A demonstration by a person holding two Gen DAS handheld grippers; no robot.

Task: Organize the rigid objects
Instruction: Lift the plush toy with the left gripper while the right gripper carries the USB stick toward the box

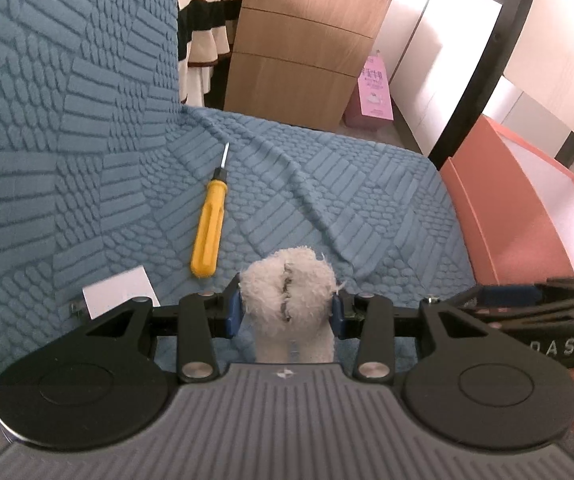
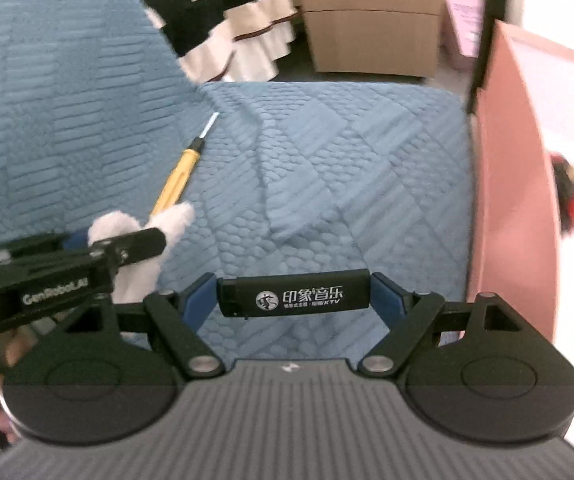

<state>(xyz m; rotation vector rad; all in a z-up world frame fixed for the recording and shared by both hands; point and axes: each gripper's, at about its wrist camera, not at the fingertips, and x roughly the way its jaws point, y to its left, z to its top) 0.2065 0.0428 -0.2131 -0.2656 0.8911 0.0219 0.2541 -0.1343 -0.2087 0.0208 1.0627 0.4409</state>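
Note:
My left gripper [image 1: 287, 312] is shut on a white fluffy plush piece [image 1: 289, 280], held above the blue sofa seat [image 1: 347, 184]. My right gripper [image 2: 293, 294] is shut on a black lighter [image 2: 293, 293] with white print, held crosswise between the blue pads. A yellow-handled screwdriver [image 1: 209, 224] lies on the seat ahead of the left gripper, tip pointing to the backrest; it also shows in the right wrist view [image 2: 177, 178]. The left gripper and its plush piece [image 2: 143, 232] show at the left of the right wrist view. The right gripper [image 1: 527, 312] shows at the right edge of the left wrist view.
A pink-orange box [image 1: 519, 208] stands at the right of the seat; it also shows in the right wrist view [image 2: 511, 168], with a red and black object [image 2: 571, 200] inside. A small white card [image 1: 117, 296] lies on the seat at left. A wooden drawer cabinet [image 1: 303, 48] stands behind the sofa.

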